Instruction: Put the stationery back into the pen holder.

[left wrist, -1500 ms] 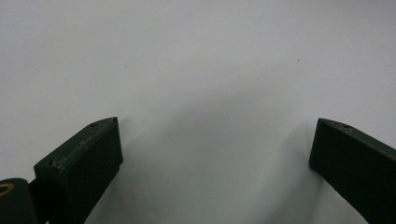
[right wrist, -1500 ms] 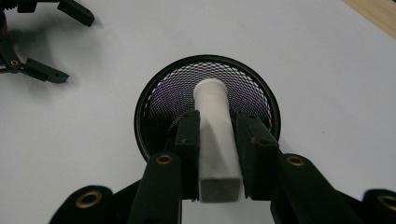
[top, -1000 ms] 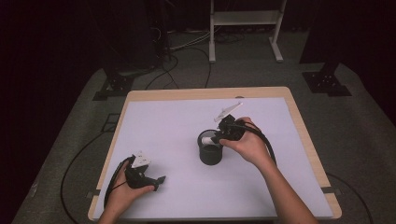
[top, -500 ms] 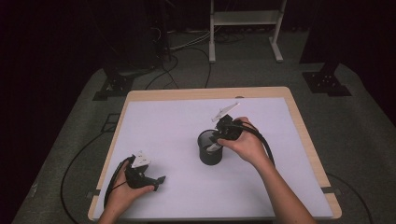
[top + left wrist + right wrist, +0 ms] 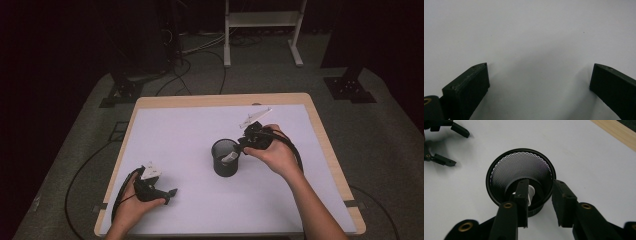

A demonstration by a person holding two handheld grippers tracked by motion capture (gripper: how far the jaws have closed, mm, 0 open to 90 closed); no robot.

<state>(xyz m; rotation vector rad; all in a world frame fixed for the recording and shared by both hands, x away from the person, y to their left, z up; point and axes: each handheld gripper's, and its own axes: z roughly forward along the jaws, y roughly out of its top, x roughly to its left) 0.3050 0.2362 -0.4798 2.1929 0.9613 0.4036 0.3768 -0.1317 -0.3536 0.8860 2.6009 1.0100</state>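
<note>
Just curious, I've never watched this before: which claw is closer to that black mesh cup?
The right claw. It hangs right at the mesh cup, one jaw over its mouth, one outside the rim. The left claw rests well away, near the table's front left corner.

So the mesh cup (image 5: 225,158) sits mid-table (image 5: 200,102), a small white thing (image 5: 229,157) inside it. Right gripper (image 5: 243,145) is just beside its right rim, left gripper (image 5: 170,192) well apart, near-left corner.
</note>
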